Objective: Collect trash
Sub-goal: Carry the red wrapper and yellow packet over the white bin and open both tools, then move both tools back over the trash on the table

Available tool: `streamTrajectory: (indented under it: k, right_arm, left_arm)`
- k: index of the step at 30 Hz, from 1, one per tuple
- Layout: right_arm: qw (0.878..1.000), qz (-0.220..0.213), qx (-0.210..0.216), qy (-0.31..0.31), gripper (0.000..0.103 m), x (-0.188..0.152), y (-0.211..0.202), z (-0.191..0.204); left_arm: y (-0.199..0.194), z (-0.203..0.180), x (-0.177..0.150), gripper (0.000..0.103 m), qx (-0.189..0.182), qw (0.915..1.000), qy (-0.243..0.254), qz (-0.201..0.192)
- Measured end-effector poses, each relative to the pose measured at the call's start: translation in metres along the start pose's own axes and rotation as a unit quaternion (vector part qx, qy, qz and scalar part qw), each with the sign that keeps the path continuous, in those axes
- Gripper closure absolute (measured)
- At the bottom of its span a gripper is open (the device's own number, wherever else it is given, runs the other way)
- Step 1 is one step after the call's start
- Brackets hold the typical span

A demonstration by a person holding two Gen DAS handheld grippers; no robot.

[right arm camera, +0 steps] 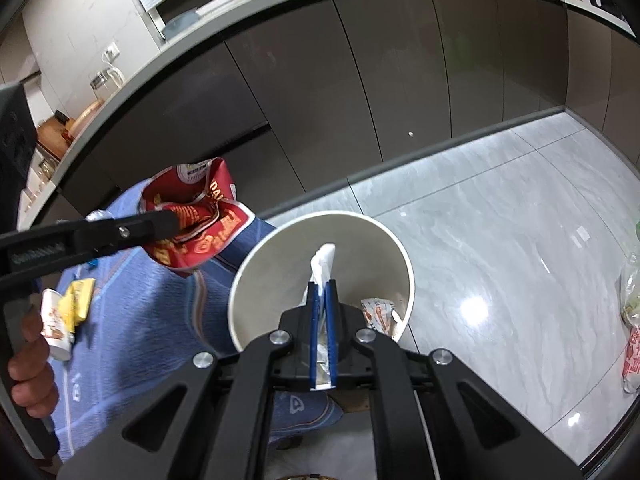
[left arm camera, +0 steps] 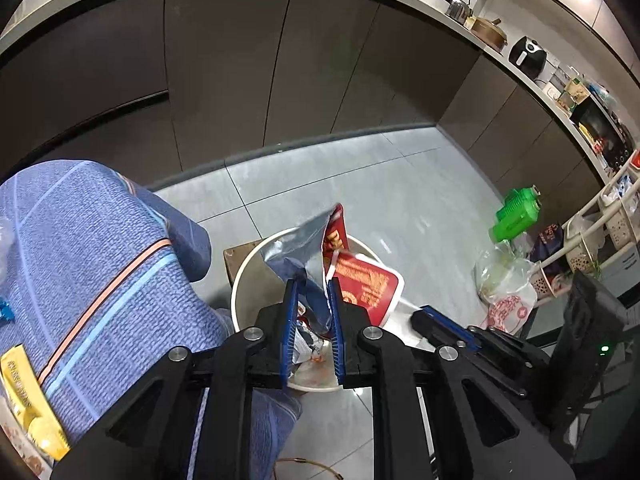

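Black left gripper with blue pads, clamped on crumpled red-and-silver snack bag above white round paper bin.
Right gripper, nearly together, pinching white paper scrap over same bin's mouth.

Your left gripper has its jaws around a red-and-silver snack bag above the white bin. Blue cloth to its left; green bottle on the floor, far right.
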State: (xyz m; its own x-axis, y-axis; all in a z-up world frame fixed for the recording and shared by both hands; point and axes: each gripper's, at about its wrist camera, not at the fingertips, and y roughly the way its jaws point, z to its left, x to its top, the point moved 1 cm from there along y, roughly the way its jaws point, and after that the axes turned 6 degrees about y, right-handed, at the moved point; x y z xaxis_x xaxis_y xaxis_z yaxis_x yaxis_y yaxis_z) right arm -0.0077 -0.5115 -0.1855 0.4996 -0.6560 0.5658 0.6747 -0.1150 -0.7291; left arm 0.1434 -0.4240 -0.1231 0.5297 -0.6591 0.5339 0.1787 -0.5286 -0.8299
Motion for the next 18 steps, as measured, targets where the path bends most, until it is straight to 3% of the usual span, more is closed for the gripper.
streamTrajectory:
  k: [1, 2, 3, 5, 7, 12, 18]
  right_arm:
    - [1.0, 0.003, -0.004, -0.004, 0.078, -0.001, 0.004, -0.001]
    - [1.0, 0.003, -0.01, -0.007, 0.053, -0.002, 0.006, -0.002]
    - [1.0, -0.003, -0.024, -0.012, 0.038, -0.004, 0.006, -0.003]
    - [0.999, -0.016, -0.043, -0.023, 0.035, -0.006, 0.003, -0.003]
    - [0.998, -0.02, -0.048, -0.026, 0.026, -0.007, 0.0, -0.006]
    - [0.998, -0.03, -0.049, -0.015, 0.01, -0.007, -0.007, -0.009]
    - [0.998, -0.039, -0.033, -0.024, 0.004, -0.003, -0.021, 0.004]
  left_arm:
    - [0.001, 0.001, 0.001, 0.07, 0.002, 1.0, 0.002, 0.0]
    - [0.002, 0.001, 0.001, 0.061, 0.006, 1.0, 0.003, -0.003]
    - [0.001, 0.001, 0.002, 0.042, 0.011, 0.9999, 0.002, -0.007]
    - [-0.005, 0.004, 0.002, 0.031, 0.02, 0.9994, -0.002, -0.027]
    - [-0.011, 0.007, 0.001, 0.013, 0.031, 0.9988, -0.008, -0.038]
    - [-0.025, 0.014, 0.0, 0.009, 0.051, 0.9966, -0.031, -0.057]
    - [-0.042, 0.016, -0.004, 0.009, 0.056, 0.9955, -0.036, -0.067]
